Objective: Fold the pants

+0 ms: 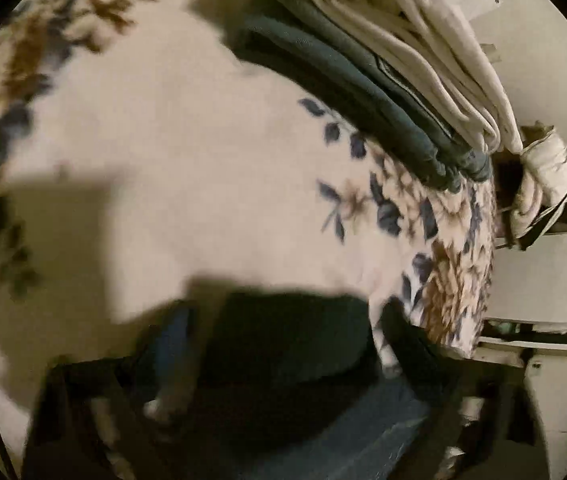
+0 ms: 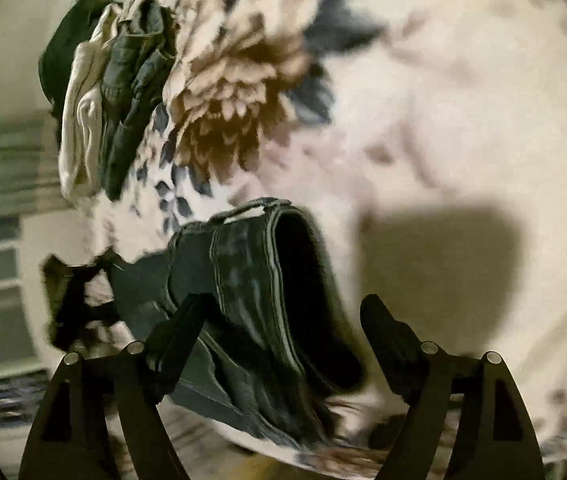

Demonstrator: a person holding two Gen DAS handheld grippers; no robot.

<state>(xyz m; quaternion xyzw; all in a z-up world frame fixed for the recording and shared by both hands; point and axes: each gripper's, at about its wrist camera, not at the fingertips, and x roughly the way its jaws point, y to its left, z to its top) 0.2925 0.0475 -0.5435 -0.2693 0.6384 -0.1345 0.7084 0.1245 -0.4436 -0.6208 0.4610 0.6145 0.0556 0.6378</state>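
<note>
The pants (image 2: 251,288) are dark denim with pale double stitching along the seams. In the right wrist view they lie as a thick folded bundle on the bed cover (image 2: 443,120), and one folded end stands up as a rounded loop with a dark hollow inside. The bundle lies between the two black fingers of the right gripper (image 2: 283,308). The fingers stand wide apart; the left one (image 2: 187,320) overlaps the cloth in the picture, but I cannot tell if it touches, and the right one is away from the cloth. So this gripper is released and grasps nothing.

The bed cover is soft and cream-coloured, with a large printed flower in brown petals and blue-grey leaves. At the far edge of the bed there is a pile of clothes (image 2: 123,92), with crumpled dark denim beside a cream garment.

In the left wrist view the picture is very blurred at the bottom. A dark cloth mass, the same pants (image 1: 291,344), fills the space near the left gripper (image 1: 275,392), whose fingers appear only as dark smears. I cannot tell if this gripper is clenched or released. Farther away a stack of folded clothes (image 1: 383,92) rests on the cover (image 1: 187,152), teal-grey layers below and cream ribbed fabric above.
</note>
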